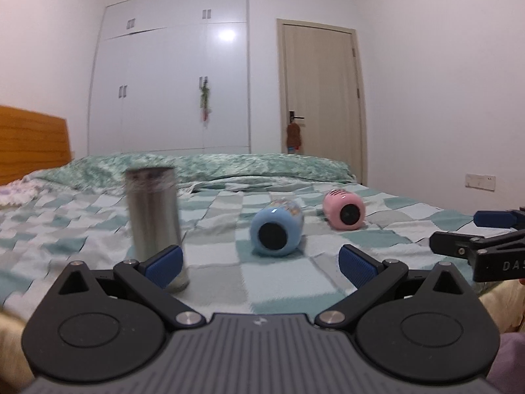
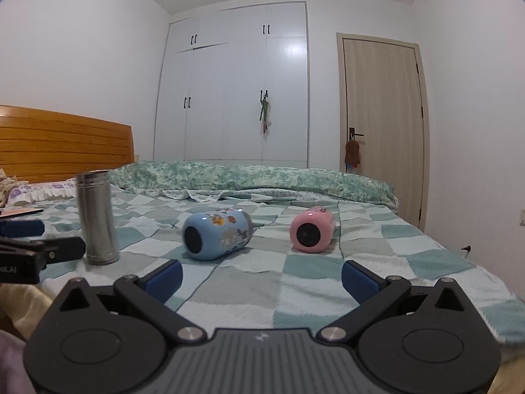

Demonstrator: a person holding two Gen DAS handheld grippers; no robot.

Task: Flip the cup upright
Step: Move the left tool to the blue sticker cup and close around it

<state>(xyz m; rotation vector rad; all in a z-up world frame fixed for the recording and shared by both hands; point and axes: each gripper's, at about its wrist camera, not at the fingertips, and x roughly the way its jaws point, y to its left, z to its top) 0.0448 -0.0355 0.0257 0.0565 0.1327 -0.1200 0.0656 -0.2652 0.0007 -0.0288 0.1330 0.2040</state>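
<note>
Left claw (image 1: 261,264): spread wide, nothing between the blue pads; low centre of the left wrist view. Also visible at the left edge of the right wrist view, with partial white letters too cut off to read.
Right claw (image 2: 262,274): spread wide, holding nothing; low centre of the right wrist view. Seen too at the right edge of the left wrist view, white letters "DAS" on its black body, the rest cut off.
Steel cup (image 1: 154,216): upright on the blanket, left of centre, blurred, just behind the left claw's left pad; contact cannot be told. Sharper in the right wrist view (image 2: 96,216), ridged rings near the top.
Blue cup (image 1: 277,228): lying on its side, centre of frame, dark round end facing the camera; cartoon pictures on its side (image 2: 215,234), no readable writing.
Pink cup (image 1: 344,209): lying on its side, right of the blue cup and apart from it, dark round end toward the camera.
Blanket (image 2: 295,282): green, grey and white checks, under all three cups.
Wardrobe (image 2: 236,82): white, upper centre.
Door (image 2: 382,124): pale wood, upper right.
Headboard (image 2: 62,144): orange wood, left edge.
</note>
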